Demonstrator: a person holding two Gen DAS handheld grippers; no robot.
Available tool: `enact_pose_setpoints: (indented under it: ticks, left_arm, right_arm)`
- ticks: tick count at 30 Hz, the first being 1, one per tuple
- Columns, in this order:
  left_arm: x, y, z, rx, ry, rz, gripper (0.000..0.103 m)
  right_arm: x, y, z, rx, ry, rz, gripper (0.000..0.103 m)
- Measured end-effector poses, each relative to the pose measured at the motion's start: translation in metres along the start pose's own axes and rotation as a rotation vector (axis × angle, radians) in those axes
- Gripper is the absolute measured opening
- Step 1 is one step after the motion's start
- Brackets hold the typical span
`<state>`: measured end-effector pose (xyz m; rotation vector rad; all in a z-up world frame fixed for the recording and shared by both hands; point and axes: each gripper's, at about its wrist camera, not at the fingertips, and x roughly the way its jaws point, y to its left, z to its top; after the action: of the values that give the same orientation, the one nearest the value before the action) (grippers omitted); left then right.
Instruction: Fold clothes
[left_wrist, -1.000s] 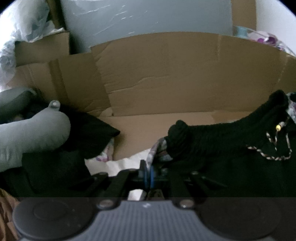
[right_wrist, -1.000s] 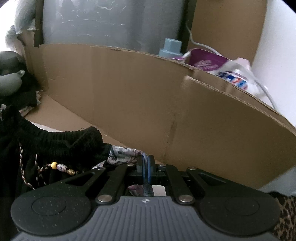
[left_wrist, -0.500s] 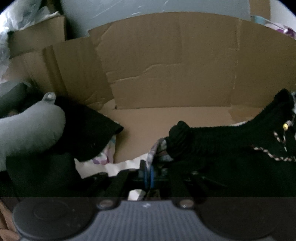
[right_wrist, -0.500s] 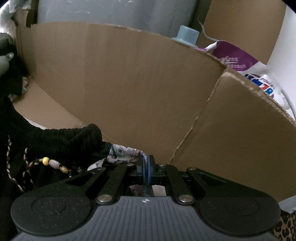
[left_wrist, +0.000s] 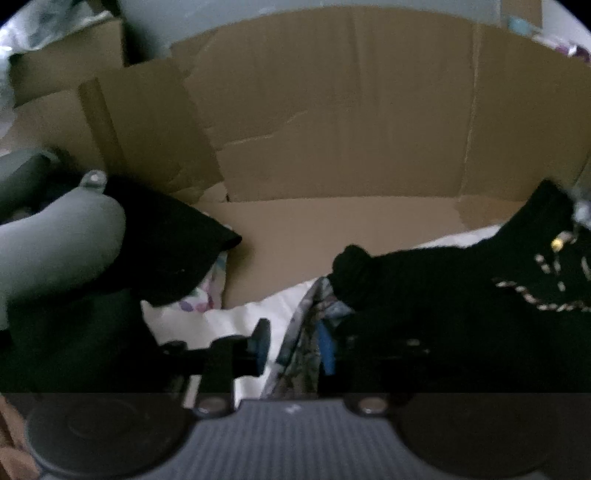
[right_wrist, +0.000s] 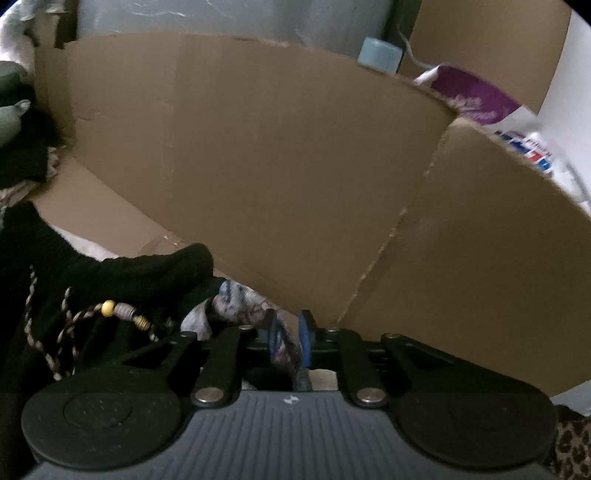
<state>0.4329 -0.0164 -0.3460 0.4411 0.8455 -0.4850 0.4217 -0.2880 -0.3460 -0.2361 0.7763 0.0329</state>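
Note:
A black garment (left_wrist: 424, 280) with a ribbed waistband and a beaded drawstring (left_wrist: 554, 243) lies over a white sheet (left_wrist: 221, 317) in a cardboard box. A grey patterned fabric edge (left_wrist: 303, 339) sticks out under its waistband corner. My left gripper (left_wrist: 293, 345) is low over that corner. Its jaws are opening, and the patterned edge hangs loose between them beside the right pad. In the right wrist view the same garment (right_wrist: 147, 280) and its drawstring bead (right_wrist: 109, 308) are at the left. The jaws of my right gripper (right_wrist: 289, 334) are opening around the other patterned corner (right_wrist: 240, 301).
Tall cardboard box walls (left_wrist: 332, 122) stand close ahead of both grippers, with a split corner (right_wrist: 399, 221) on the right. A grey padded thing (left_wrist: 55, 236) and another black cloth (left_wrist: 170, 243) lie at the left. Bottles and packets (right_wrist: 380, 55) stand behind the box.
Both grippers were shut on the patterned corners and now their jaws stand apart. Both views have sunk slightly toward the box floor.

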Motion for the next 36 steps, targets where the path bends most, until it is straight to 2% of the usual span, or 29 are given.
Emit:
enact_pose_setpoints:
  ticks: [6,12,17,23,26,30,36]
  left_arm:
    - [-0.034,-0.007,-0.003,-0.027,-0.047,-0.059,0.037]
    - [-0.050,-0.027,-0.013,-0.049,-0.065,-0.103,0.037]
    - [-0.068,-0.052,-0.017,-0.048,-0.086,-0.130,0.037]
    - [-0.109,-0.092,-0.011,0.089,-0.082,-0.184,0.037]
    - [-0.136,-0.115,-0.009,0.160,-0.070,-0.207,0.043]
    - [-0.168,-0.146,-0.005,0.258,-0.061,-0.242,0.046]
    - [-0.196,-0.182,-0.001,0.272,-0.044,-0.307,0.051]
  right_arm:
    - [-0.028,-0.019,-0.011,0.082,-0.034,0.049,0.028]
    - [-0.049,-0.039,-0.024,0.184,-0.043,0.056,0.028]
    - [-0.094,-0.061,-0.046,0.226,-0.071,0.050,0.028]
    - [-0.157,-0.096,-0.085,0.288,-0.054,0.042,0.028]
    - [-0.191,-0.119,-0.110,0.329,-0.049,0.035,0.030]
    - [-0.223,-0.146,-0.148,0.426,-0.043,0.011,0.033]
    - [-0.250,-0.175,-0.205,0.569,-0.035,-0.063,0.033]
